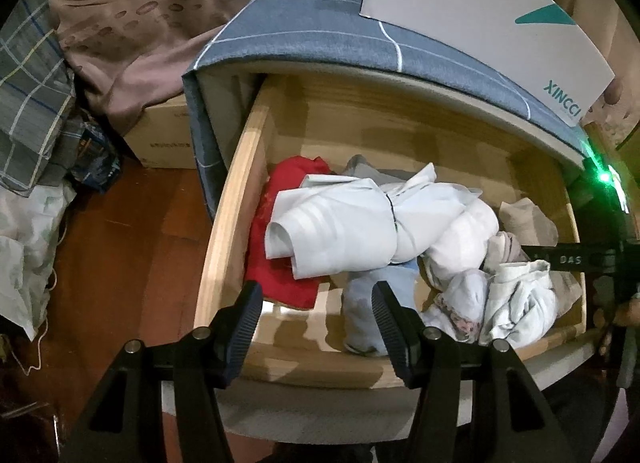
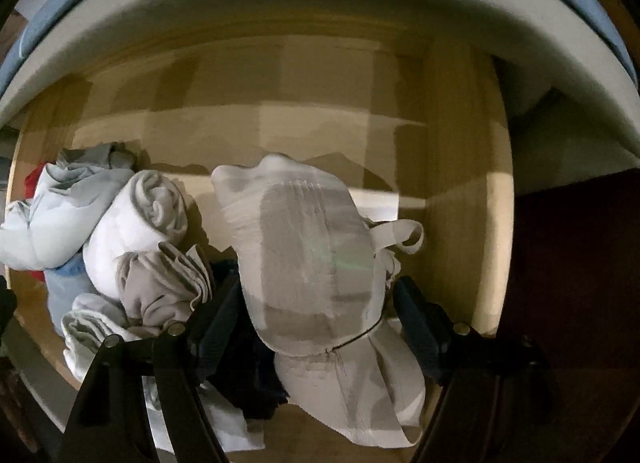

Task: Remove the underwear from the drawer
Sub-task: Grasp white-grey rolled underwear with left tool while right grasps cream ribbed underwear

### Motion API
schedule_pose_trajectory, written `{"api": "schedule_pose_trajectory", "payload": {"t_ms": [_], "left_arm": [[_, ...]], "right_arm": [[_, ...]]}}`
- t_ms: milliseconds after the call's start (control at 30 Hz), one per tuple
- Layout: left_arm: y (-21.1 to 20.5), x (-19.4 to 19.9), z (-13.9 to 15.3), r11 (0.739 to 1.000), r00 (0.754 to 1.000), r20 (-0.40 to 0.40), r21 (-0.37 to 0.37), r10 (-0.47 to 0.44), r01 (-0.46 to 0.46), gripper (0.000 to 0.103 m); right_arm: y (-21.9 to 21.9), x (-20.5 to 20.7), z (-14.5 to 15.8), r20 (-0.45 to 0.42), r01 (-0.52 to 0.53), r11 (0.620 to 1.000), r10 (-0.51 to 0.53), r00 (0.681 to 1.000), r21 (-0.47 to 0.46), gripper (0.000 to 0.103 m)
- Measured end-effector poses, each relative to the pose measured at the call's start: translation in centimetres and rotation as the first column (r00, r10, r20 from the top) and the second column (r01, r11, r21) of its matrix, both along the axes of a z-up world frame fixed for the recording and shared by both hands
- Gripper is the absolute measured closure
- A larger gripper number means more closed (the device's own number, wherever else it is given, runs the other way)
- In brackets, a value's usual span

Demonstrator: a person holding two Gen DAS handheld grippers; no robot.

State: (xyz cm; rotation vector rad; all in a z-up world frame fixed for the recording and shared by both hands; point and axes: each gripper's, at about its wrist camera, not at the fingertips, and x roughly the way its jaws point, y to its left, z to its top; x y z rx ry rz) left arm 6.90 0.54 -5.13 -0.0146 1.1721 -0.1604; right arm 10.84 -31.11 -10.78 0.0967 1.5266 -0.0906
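Pale grey bundled cotton underwear (image 2: 308, 263), wooden drawer's (image 2: 460, 183) right end: soft, light. We straddle its middle; right tongs (image 2: 316, 323) half-open, unpressed; left tongs (image 1: 316, 323) wide, empty.

The red garment (image 1: 280, 263) lies mostly buried under the pale rolled bundle (image 1: 340, 227), only its left side showing. A light blue piece (image 1: 368, 303) is partly covered by the left gripper (image 1: 316, 307). The right gripper (image 1: 576, 261) enters from the picture's right edge, its jaws out of sight there. In the right wrist view the whitish underwear (image 2: 308, 263) is smeared by motion; whether the pads press on it cannot be told. A dark cloth (image 2: 252, 375) beneath it is too shadowed to identify
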Motion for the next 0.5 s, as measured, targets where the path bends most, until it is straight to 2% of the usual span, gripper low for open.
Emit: {"api": "schedule_pose_trajectory", "payload": {"t_ms": [133,233,333,367,400,500], "left_arm": [[0.0,0.2,0.6,1.000,0.999,0.031,-0.008,-0.028,0.028,0.045],[0.0,0.7,1.0,0.997,0.996,0.051,0.040,-0.067,0.065,0.045],[0.3,1.6,1.2,0.993,0.994,0.039,0.054,-0.107,0.105,0.045],[0.4,1.9,1.3,0.992,0.993,0.039,0.061,-0.114,0.112,0.045],[0.4,2.1,1.5,0.990,0.991,0.041,0.072,-0.124,0.121,0.045],[0.2,2.5,1.9,0.978,0.981,0.042,0.100,-0.187,0.182,0.045]], "right_arm": [[0.7,-0.1,-0.4,-0.006,-0.017,1.000,0.017,1.000,-0.025,0.029],[1.0,-0.4,-0.6,-0.015,-0.030,0.999,0.030,0.999,-0.031,0.029],[1.5,-0.6,-0.7,-0.020,-0.040,0.999,0.039,0.999,-0.037,0.028],[1.6,-0.6,-0.7,-0.019,-0.042,0.999,0.041,0.999,-0.034,0.030],[1.6,-0.7,-0.7,-0.014,-0.040,0.999,0.039,0.999,-0.030,0.036],[0.7,-1.6,-0.3,0.002,-0.035,0.999,0.035,0.999,-0.018,0.041]]}}
